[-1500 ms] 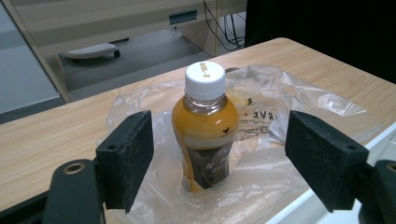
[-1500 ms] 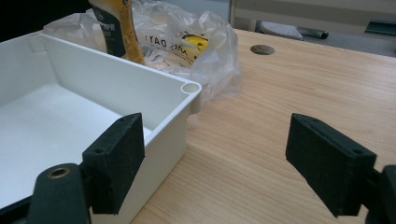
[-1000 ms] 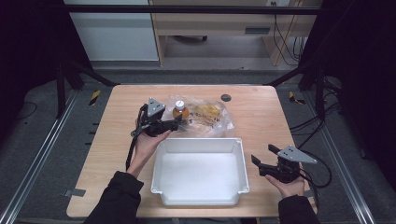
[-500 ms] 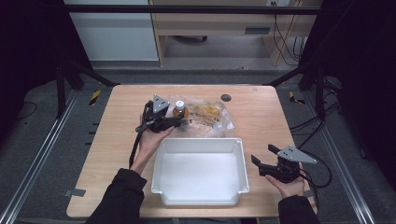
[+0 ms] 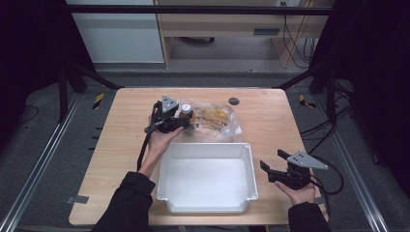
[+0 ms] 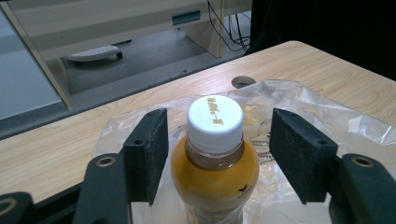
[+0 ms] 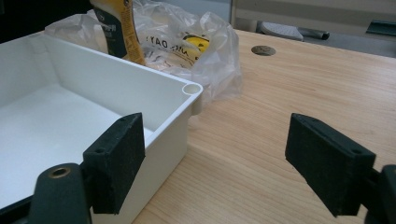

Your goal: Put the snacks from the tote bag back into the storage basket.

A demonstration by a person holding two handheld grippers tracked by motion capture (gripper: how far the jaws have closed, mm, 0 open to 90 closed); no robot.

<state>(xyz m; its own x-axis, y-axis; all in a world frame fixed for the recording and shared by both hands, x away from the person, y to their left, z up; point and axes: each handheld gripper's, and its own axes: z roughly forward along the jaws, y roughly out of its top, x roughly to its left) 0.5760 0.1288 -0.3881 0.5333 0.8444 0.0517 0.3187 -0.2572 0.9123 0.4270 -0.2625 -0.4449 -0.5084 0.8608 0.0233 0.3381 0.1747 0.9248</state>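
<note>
A small bottle of amber drink with a white cap stands upright on a clear plastic bag at the table's back. My left gripper is open, its two pads on either side of the bottle's neck with a gap on each side. A white tray lies empty at the front middle. My right gripper rests open near the tray's right wall, nothing between its fingers.
The bag holds yellow packets and lies just behind the tray. A dark round hole sits in the tabletop behind the bag. Bare wood stretches to the right of the tray. Cables trail off the table's right side.
My left gripper has moved to the right and slightly away, bringing its open jaws around the bottle. The right gripper has stayed still.
</note>
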